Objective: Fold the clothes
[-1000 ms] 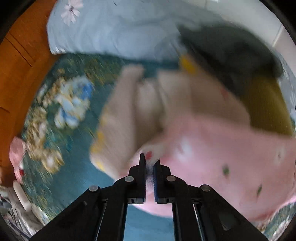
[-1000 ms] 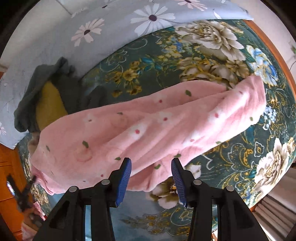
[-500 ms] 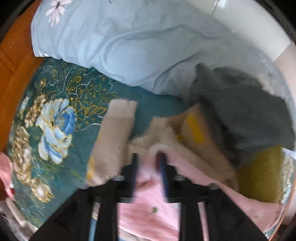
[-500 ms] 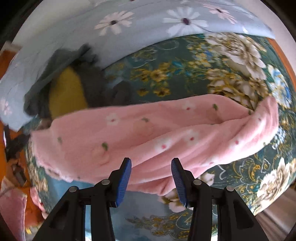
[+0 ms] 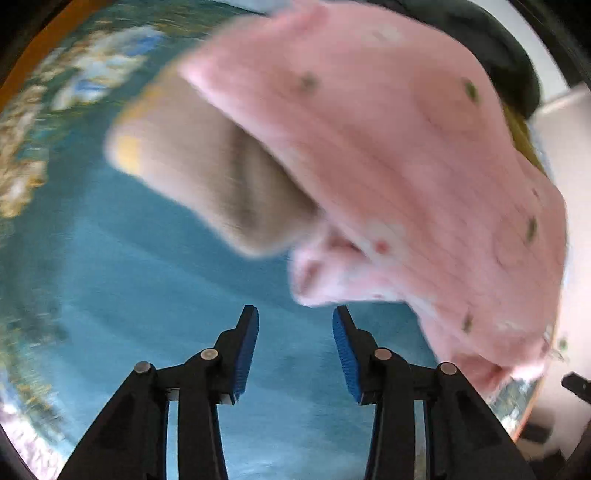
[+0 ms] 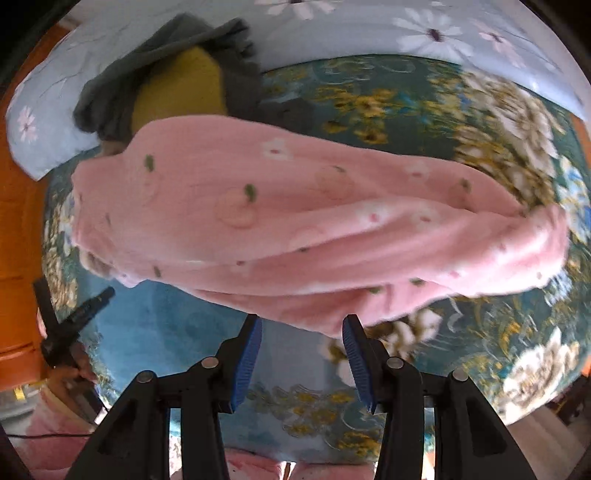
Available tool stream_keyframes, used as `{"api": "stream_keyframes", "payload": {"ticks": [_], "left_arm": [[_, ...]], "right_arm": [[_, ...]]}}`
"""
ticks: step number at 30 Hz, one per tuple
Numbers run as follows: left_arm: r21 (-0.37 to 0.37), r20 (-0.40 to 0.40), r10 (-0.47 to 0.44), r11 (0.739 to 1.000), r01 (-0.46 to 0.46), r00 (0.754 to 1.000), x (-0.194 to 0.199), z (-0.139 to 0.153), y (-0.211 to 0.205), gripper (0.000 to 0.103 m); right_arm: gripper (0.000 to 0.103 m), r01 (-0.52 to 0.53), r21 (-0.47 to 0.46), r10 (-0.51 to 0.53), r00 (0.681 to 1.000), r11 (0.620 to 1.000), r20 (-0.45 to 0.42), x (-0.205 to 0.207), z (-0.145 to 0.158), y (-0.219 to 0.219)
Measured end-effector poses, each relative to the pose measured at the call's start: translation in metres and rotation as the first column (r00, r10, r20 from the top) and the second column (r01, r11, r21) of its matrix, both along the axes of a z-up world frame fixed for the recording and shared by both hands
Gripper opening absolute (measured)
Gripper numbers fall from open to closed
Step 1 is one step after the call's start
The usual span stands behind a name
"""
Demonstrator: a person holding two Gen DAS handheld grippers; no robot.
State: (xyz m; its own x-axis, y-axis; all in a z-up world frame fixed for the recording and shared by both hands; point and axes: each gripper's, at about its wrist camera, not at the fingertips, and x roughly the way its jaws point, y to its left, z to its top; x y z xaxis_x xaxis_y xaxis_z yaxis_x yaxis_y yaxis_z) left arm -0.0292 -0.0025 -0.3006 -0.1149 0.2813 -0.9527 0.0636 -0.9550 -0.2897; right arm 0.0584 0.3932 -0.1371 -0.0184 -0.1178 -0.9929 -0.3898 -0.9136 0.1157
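Note:
A pink fleece garment (image 6: 295, 221) with small flower and leaf prints lies folded lengthwise across the teal floral bedspread (image 6: 406, 103). In the left wrist view the same pink garment (image 5: 388, 147) fills the upper right, its near end just beyond the fingertips. My left gripper (image 5: 293, 314) is open and empty over bare teal bedspread (image 5: 147, 295). My right gripper (image 6: 301, 321) is open and empty, its tips at the garment's near edge. The left gripper also shows in the right wrist view (image 6: 74, 321) at the far left.
A beige garment (image 5: 207, 173) lies beside and partly under the pink one. A dark grey garment (image 6: 155, 66) and a mustard yellow one (image 6: 181, 88) lie heaped at the back by a light blue daisy-print quilt (image 6: 443, 33). Orange wood (image 6: 18, 221) borders the bed at the left.
My left gripper was shut on the pink garment's end; it has let go, opened, and pulled back. The garment's left end now lies on the bed. The right gripper stays open.

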Motion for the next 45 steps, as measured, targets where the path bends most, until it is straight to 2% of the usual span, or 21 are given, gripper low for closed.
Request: {"api": "stream_keyframes", "payload": {"ticks": [2,4,6,7,11,14,16,18,20,21,24,26,27,31,34,36,38,41,43,45], "left_arm": [[-0.002,0.003,-0.001,1.000,0.001,1.000,-0.010,-0.012,0.005,0.044],[0.029,0.015,-0.015,0.999,0.015,1.000,-0.021,-0.022,0.010,0.043],[0.046,0.026,-0.043,0.998,0.042,0.999,-0.026,-0.023,0.016,0.022],[0.054,0.032,-0.057,0.997,0.055,0.998,-0.027,-0.024,0.019,0.006],[0.062,0.002,-0.073,0.995,0.072,0.997,-0.020,-0.008,0.021,0.005],[0.109,-0.055,-0.015,0.994,0.021,0.998,-0.003,0.031,-0.005,0.004],[0.172,-0.109,0.026,0.985,-0.007,0.994,0.010,0.069,-0.032,0.004],[0.202,-0.181,0.043,0.979,-0.006,0.982,0.027,0.118,-0.059,0.004],[0.164,-0.219,0.041,0.986,-0.004,0.975,0.042,0.143,-0.074,0.004],[0.132,-0.221,0.039,0.991,-0.010,0.975,0.054,0.144,-0.082,0.004],[-0.010,-0.126,0.037,0.999,-0.039,0.991,0.070,0.106,-0.097,0.005],[-0.067,-0.031,0.054,0.996,-0.056,0.998,0.078,0.063,-0.105,0.005],[-0.077,-0.015,0.064,0.995,-0.065,0.998,0.082,0.056,-0.110,0.005],[-0.065,-0.023,0.143,0.987,-0.144,0.989,0.090,0.042,-0.129,0.006],[-0.062,0.061,0.180,0.982,-0.176,0.982,0.082,0.019,-0.137,0.008],[-0.037,0.085,0.223,0.975,-0.221,0.971,0.084,0.020,-0.143,0.010],[-0.003,0.090,0.263,0.965,-0.263,0.961,0.087,0.027,-0.149,0.025],[0.093,0.090,0.336,0.935,-0.343,0.938,0.085,0.038,-0.156,0.037],[0.172,0.125,0.369,0.906,-0.386,0.921,0.074,0.031,-0.154,0.045],[0.153,0.184,0.386,0.897,-0.414,0.904,0.064,0.016,-0.140,0.048]], "right_arm": [[0.049,0.044,0.023,-0.045,0.999,0.999,0.010,0.013,0.008,0.011],[0.049,0.082,0.045,-0.083,0.996,0.996,0.015,0.025,0.017,0.019],[0.049,0.104,0.065,-0.105,0.994,0.992,0.013,0.036,0.027,0.023],[0.049,0.111,0.074,-0.112,0.994,0.991,0.012,0.041,0.031,0.024],[0.049,0.126,0.084,-0.127,0.992,0.988,0.003,0.050,0.040,0.022],[0.049,0.132,0.079,-0.132,0.991,0.988,-0.006,0.054,0.042,0.019],[0.049,0.146,0.074,-0.146,0.989,0.986,-0.009,0.060,0.041,0.019],[0.049,0.160,0.069,-0.160,0.987,0.985,-0.013,0.066,0.040,0.020],[0.049,0.174,0.064,-0.174,0.985,0.983,-0.017,0.072,0.039,0.021],[0.049,0.181,0.062,-0.180,0.983,0.981,-0.018,0.075,0.038,0.021],[0.049,0.202,0.054,-0.201,0.979,0.978,-0.024,0.085,0.037,0.022],[0.049,0.216,0.049,-0.215,0.976,0.975,-0.027,0.091,0.036,0.023],[0.049,0.223,0.047,-0.222,0.975,0.974,-0.029,0.094,0.035,0.023],[0.049,0.251,0.058,-0.249,0.968,0.966,-0.033,0.113,0.037,0.031],[0.049,0.302,0.047,-0.302,0.953,0.952,-0.015,0.131,0.028,0.040],[0.049,0.340,0.031,-0.340,0.940,0.940,-0.001,0.143,0.019,0.045],[0.049,0.365,0.019,-0.366,0.931,0.931,0.010,0.152,0.012,0.048],[0.049,0.362,0.014,-0.363,0.932,0.932,0.012,0.158,0.007,0.044],[0.049,0.360,0.010,-0.361,0.933,0.933,0.013,0.162,0.004,0.041],[0.049,0.363,0.004,-0.363,0.932,0.932,0.013,0.164,0.002,0.040]]}}
